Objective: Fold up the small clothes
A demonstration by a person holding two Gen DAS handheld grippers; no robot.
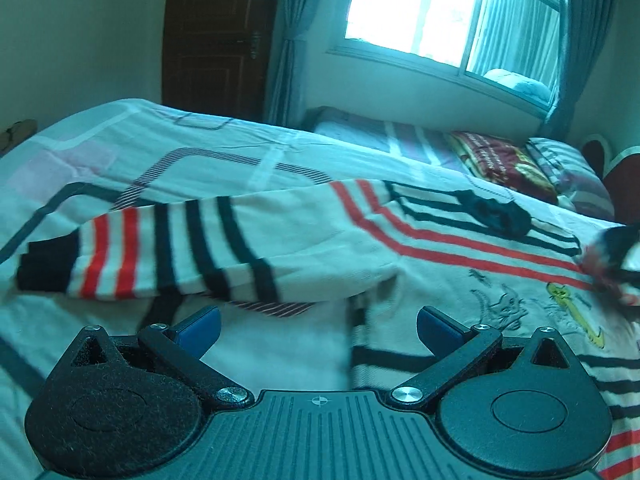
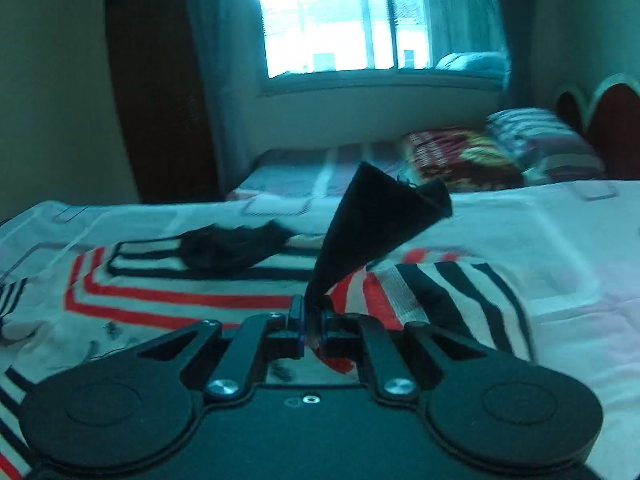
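Striped sweater spread on bed; right sleeve cuff gripped and lifted.

The sweater (image 1: 400, 248), white with red and dark stripes, lies flat on the bed (image 1: 200, 152). Right gripper (image 2: 313, 312): fingers closed tight on the right sleeve's dark cuff (image 2: 372, 220), which stands up above them while the striped sleeve trails beneath. Left gripper (image 1: 318, 324): fingers spread wide, nothing between them, just beside the left sleeve (image 1: 160, 252), which lies extended on the bedsheet. Pillows (image 1: 568, 172) sit at the bed's head.
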